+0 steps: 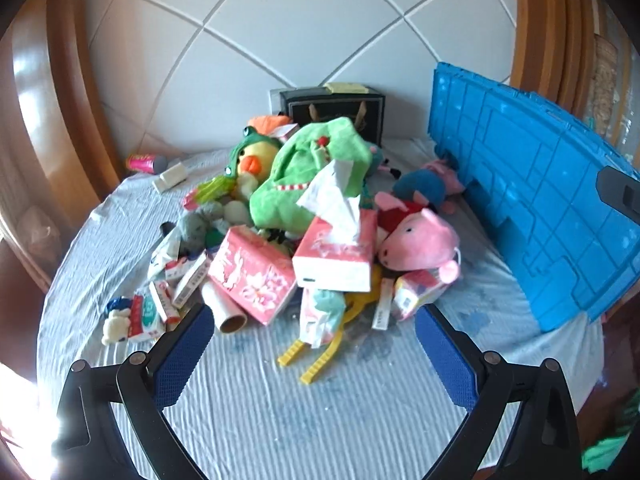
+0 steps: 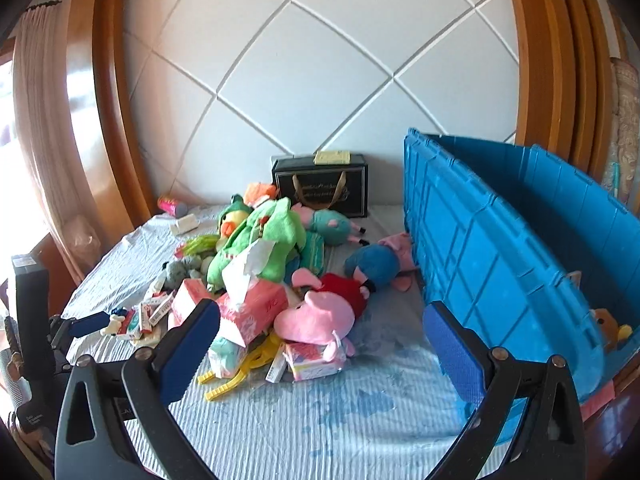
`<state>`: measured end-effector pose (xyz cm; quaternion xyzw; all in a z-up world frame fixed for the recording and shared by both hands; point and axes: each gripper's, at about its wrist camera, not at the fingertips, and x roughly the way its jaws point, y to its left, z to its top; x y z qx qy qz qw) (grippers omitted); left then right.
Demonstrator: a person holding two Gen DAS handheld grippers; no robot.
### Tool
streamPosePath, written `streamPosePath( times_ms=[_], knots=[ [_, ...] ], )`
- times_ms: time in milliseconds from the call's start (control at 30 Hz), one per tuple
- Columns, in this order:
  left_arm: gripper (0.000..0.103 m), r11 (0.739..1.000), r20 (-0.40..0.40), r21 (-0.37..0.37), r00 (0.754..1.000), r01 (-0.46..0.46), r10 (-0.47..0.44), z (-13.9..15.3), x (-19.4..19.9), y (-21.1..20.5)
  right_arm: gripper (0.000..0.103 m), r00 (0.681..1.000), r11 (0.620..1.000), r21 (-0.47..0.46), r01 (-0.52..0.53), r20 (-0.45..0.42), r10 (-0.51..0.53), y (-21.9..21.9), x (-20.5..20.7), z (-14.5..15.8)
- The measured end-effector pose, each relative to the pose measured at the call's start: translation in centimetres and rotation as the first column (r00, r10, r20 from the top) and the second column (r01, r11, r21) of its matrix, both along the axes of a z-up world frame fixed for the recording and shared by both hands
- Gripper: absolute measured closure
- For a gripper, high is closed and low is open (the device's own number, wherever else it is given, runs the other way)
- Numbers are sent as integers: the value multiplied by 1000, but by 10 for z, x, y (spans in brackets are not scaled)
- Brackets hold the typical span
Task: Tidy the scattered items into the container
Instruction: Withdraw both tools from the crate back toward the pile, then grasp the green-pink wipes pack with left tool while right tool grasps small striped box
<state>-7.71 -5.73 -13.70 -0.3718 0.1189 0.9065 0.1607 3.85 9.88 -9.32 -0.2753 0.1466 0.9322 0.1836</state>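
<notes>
Left gripper (image 1: 314,326) is held with jaws spread wide, nothing between them, low over the bare striped sheet (image 1: 280,420) near the bed's front edge. Right gripper (image 2: 320,324) is likewise spread and unloaded, just beside the blue container (image 2: 500,264). The container is stood at the bed's right edge, open; a small plush toy (image 2: 612,328) is seen inside. Scattered items are heaped mid-bed: two pink tissue boxes (image 1: 336,256), one with tissue pulled up, a pink pig plush (image 1: 424,240), a green plush (image 1: 308,172), a yellow clip (image 1: 320,352), small packets (image 1: 160,304). A black gift box (image 1: 340,108) is set against the headboard (image 1: 280,40) at the back edge. The pile lies directly ahead of both grippers.
</notes>
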Motion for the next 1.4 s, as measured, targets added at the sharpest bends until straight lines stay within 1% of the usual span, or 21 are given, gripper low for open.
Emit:
streamPosePath(
  times_ms=[133,167,267,333,500,567,667,733,800,900,967,1033,1067,1100,1133,1167,1200,1267,1333,1367,1400],
  knots=[
    [2,1000,74,-15,997,-24,26,-45,-20,-11,0,993,996,-86,-9,113,19,2,-31,-58],
    [5,999,95,-19,995,-29,31,-56,-25,-11,0,990,995,-103,-9,140,24,4,-38,-73],
    [11,999,141,-27,990,-21,25,-83,-37,-5,0,983,983,-183,1,182,33,11,-52,-111],
    [11,999,138,-30,990,-22,26,-95,-43,-2,0,981,972,-233,-5,189,51,14,-60,-131],
    [13,998,152,-41,987,-52,58,-115,-61,9,0,971,958,-287,7,233,63,19,-78,-161],
    [13,998,156,-47,986,-44,51,-117,-68,15,4,968,951,-308,11,242,67,20,-87,-168],
    [13,998,155,-59,987,-23,32,-121,-77,26,9,967,947,-317,47,251,36,23,-99,-174],
    [13,997,151,-79,988,-8,20,-125,-82,33,17,968,937,-341,74,252,15,26,-107,-177],
    [20,997,159,-82,987,-1,14,-130,-87,38,17,964,936,-335,103,265,-12,29,-115,-181],
    [24,997,196,-79,981,2,14,-140,-96,44,17,964,922,-358,146,263,-50,33,-123,-189],
    [27,996,196,-84,980,-3,19,-145,-100,45,17,964,916,-362,174,254,-83,37,-128,-192],
    [27,997,204,-79,979,-8,24,-149,-105,46,17,961,905,-382,186,261,-88,41,-135,-198],
    [29,997,207,-82,978,-11,28,-151,-108,47,17,959,904,-382,193,269,-91,42,-138,-200],
    [40,996,209,-86,977,-13,31,-152,-110,47,17,960,904,-382,189,265,-89,41,-140,-201],
    [48,996,217,-87,976,-12,30,-154,-111,48,17,959,909,-374,187,269,-86,40,-142,-201],
    [54,997,229,-83,973,-8,27,-155,-112,48,17,958,915,-362,179,275,-79,40,-144,-201],
    [55,996,226,-85,974,-8,27,-155,-112,48,17,955,923,-346,167,290,-65,38,-146,-201],
    [56,995,220,-96,975,-1,22,-155,-110,49,22,949,937,-320,142,314,-37,35,-145,-201],
    [57,995,226,-98,974,1,21,-153,-107,48,32,948,939,-323,121,319,-13,34,-138,-200],
    [57,995,231,-96,973,2,20,-152,-104,46,35,947,943,-313,109,321,-3,32,-133,-197],
    [57,996,236,-94,972,3,19,-152,-102,44,42,945,950,-295,98,327,4,30,-129,-195]
  ],
)
